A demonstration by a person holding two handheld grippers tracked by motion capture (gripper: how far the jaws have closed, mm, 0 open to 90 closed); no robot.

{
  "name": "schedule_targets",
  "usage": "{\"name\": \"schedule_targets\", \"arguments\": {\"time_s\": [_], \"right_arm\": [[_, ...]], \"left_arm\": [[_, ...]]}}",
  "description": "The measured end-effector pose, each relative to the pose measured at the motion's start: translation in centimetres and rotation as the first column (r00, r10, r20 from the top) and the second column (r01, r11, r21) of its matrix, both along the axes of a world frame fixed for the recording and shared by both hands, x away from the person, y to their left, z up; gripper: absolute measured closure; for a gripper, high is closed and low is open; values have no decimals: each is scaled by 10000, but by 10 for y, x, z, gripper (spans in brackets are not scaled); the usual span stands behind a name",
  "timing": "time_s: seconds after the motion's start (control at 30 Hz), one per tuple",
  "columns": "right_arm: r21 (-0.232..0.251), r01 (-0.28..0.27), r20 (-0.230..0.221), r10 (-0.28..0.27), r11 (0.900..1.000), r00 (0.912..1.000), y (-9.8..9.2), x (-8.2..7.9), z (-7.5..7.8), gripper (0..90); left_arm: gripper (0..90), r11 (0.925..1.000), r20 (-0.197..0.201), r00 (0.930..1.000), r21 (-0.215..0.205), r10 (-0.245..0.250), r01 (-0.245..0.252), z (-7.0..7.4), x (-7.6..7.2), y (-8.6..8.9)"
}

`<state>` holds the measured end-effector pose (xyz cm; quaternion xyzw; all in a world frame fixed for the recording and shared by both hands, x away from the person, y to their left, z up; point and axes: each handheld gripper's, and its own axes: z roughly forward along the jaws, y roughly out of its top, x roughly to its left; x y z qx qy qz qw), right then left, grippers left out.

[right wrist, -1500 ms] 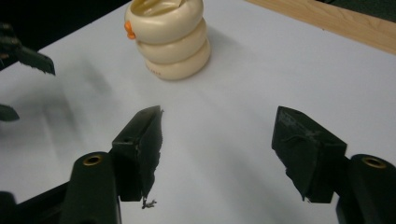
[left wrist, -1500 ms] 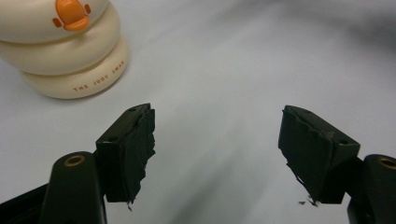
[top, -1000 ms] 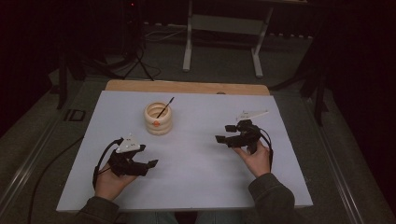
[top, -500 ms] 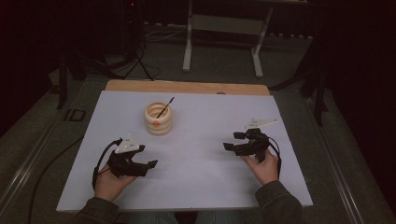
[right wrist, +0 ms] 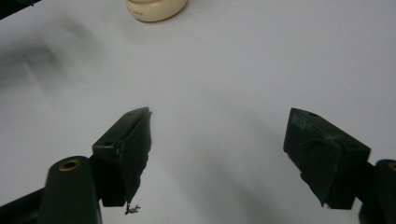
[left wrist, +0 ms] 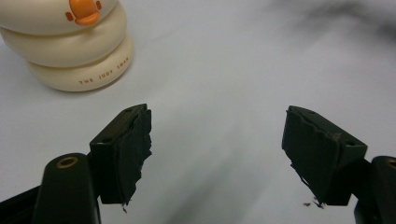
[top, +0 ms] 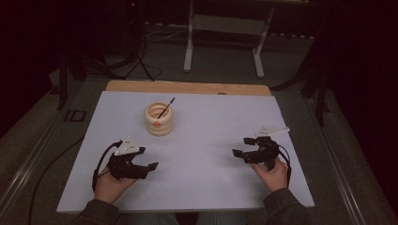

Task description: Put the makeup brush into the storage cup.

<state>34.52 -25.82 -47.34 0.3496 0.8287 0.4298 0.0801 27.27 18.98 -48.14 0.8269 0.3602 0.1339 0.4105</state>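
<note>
Cream holder (top: 158, 120) stands toward the mat's far side, thin dark stick (top: 165, 108) leaning inside. Left gripper (top: 143, 167) near and below it, right gripper (top: 241, 154) well apart; both wide open, empty. Probably a reach: approach high, close gently on the stick.

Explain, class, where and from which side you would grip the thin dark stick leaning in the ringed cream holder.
Probably its free upper end: the stick leans up and right out of the holder, so that end stands bare. Come from above, jaws either side of the shaft.
</note>
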Motion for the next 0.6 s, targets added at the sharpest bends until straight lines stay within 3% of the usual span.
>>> {"name": "schedule_targets", "arguments": {"time_s": [0.6], "right_arm": [[134, 314, -149, -312, 9994, 9994, -22, -20, -14, 205]], "left_arm": [[243, 10000, -194, 9998, 7, 48, -48, -4, -2, 4]]}}
